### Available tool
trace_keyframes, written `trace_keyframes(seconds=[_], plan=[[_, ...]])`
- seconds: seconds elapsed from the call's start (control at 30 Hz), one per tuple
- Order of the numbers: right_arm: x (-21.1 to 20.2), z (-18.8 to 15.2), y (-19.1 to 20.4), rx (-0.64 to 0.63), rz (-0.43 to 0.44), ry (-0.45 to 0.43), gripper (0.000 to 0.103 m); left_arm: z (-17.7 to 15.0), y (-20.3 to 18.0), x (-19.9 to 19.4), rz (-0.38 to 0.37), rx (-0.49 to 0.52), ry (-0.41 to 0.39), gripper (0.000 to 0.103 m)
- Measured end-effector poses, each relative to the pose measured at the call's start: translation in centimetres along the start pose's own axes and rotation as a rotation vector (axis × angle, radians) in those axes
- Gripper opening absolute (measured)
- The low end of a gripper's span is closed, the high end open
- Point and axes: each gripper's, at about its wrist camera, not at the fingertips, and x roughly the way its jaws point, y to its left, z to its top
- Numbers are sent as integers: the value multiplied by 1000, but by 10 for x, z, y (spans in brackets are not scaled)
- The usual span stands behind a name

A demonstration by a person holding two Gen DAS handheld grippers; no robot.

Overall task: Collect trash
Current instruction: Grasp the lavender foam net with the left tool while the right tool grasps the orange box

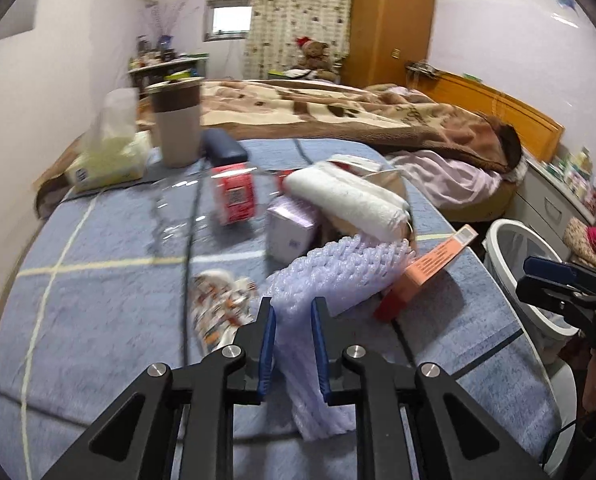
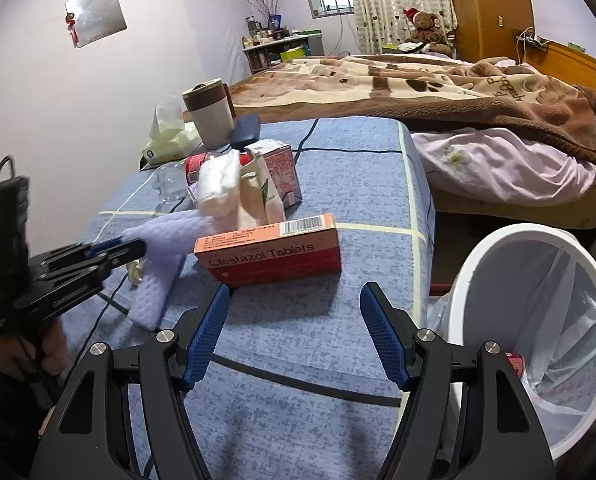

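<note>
Left wrist view, from left to right: yellow tissue pack (image 1: 107, 160) and lidded beige cup (image 1: 177, 124) at the far left corner of the blue-covered table (image 1: 97, 320); next a clear plastic bottle with a red label (image 1: 225, 192) lying on its side, and nearer, a crumpled printed wrapper (image 1: 221, 308). At centre, left gripper (image 1: 293, 312) closed on the near end of the lilac foam net sleeve (image 1: 338, 276), pads pressed into the foam on both sides, far end of the sleeve draped against the heap. Behind it, a white rolled cloth (image 1: 346, 196) atop a small white-and-lilac carton (image 1: 287, 232). Further right, the orange tablet box (image 1: 438, 264) near the table edge, then the white bin (image 1: 514, 272) on the floor beside the table.

Right wrist view, again left to right: the left gripper (image 2: 137, 246) seen side-on, clamped on the foam sleeve (image 2: 169, 236); the tablet box (image 2: 269, 252) straight ahead, lying flat; right gripper (image 2: 293, 316) empty with its jaws spread wide, just short of the box, not touching it; the lined bin (image 2: 478, 264) at right, something red already inside.

Step in hand, as judged: sleeve grasped but not yet carried off, box not yet grasped. Next, probably: lift the sleeve clear of the heap without dragging the cloth or carton along, swing it right over the bin rim and let go; for the box, advance to bracket its long sides, close, then carry it the short way right. Risk of the limp sleeve snagging on the box in passing.
</note>
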Motion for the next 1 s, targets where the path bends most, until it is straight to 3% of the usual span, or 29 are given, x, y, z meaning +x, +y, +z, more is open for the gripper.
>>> trace_keyframes(seconds=[0.3,0.43,0.53,0.7,1.0], plan=[[16,6,17,-19,29,11,70,-14,43,-32,133,-164,-47,18],[23,8,22,-17,23,19,70,-19,56,-35,125,-211,-50,19],[29,11,27,-14,15,22,70,-20,54,-32,71,-193,-39,22],[37,15,37,-16,-5,12,70,-18,52,-33,33,-151,-51,48],[44,19,52,-36,-96,-21,70,-6,49,-22,19,-65,-61,57]])
